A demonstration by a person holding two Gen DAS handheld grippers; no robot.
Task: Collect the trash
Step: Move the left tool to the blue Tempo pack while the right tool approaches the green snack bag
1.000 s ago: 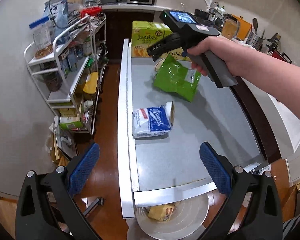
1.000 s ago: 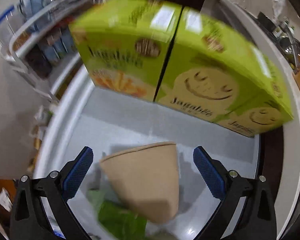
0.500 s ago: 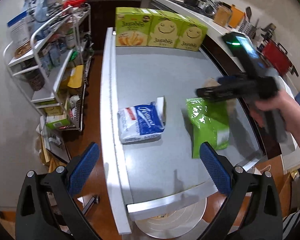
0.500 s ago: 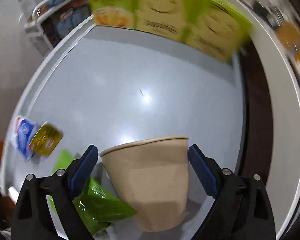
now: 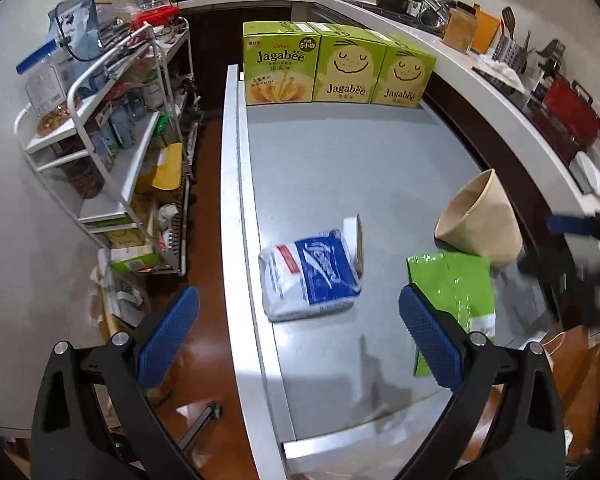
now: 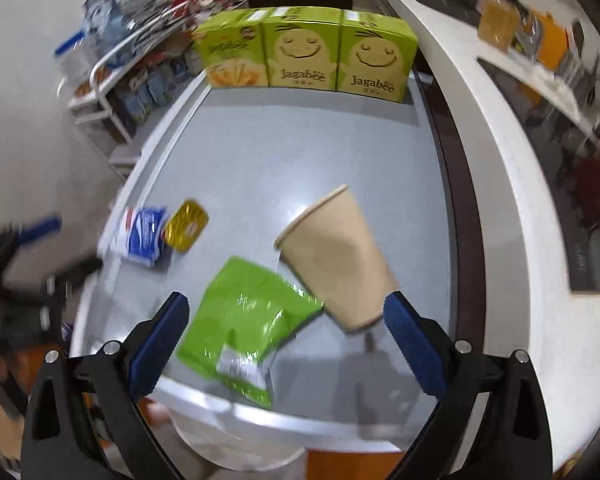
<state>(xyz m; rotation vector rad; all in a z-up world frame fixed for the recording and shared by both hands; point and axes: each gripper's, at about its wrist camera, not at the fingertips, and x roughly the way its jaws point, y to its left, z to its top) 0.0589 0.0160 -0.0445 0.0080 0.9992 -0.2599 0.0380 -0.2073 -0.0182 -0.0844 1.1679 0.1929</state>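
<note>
A tan paper cup hangs tilted between the fingers of my right gripper, its base close to the right pad and far from the left one. The jaws are opening and the pads do not press on it. A green snack bag lies under the cup by the table's near edge. A blue-and-white packet with a gold pack beside it lies further left. My left gripper is open and holds nothing, above the table's near left corner. In the left wrist view the cup leans over the green bag.
Three green Jagabee boxes stand along the grey table's far edge. A white wire rack full of goods stands to the left, and a white counter curves along the right. A white bin sits below the near edge.
My right gripper pulled back from the boxes to the table's near edge, bringing the cup and green bag. The cup now tips sideways, and the jaws stand wider around it.
</note>
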